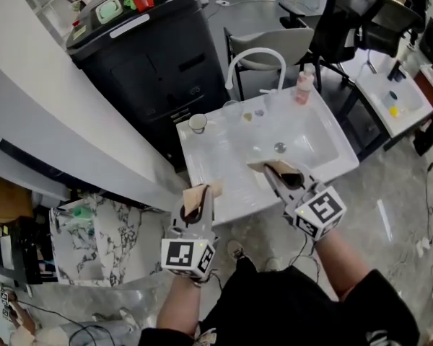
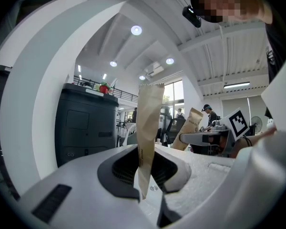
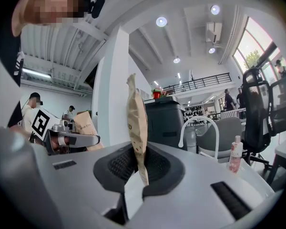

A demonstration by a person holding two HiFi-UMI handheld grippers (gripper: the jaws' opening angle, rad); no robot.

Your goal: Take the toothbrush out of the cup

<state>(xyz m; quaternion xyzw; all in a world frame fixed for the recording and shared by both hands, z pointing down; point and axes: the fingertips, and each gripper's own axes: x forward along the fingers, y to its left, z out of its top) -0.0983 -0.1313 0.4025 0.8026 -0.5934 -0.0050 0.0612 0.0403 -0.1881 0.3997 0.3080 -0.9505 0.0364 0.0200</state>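
A white cup stands on the back left corner of the white sink; I cannot make out a toothbrush in it. My left gripper hangs over the sink's front left edge, shut on a tan paper packet that stands upright between its jaws. My right gripper is over the basin's front rim, shut on a second tan paper packet. Each gripper shows in the other's view: the right gripper and the left gripper.
A white arched faucet and a pink bottle stand at the sink's back. A black cabinet lies behind the sink on the left, office chairs behind on the right. A marble-patterned block is on the floor at the left.
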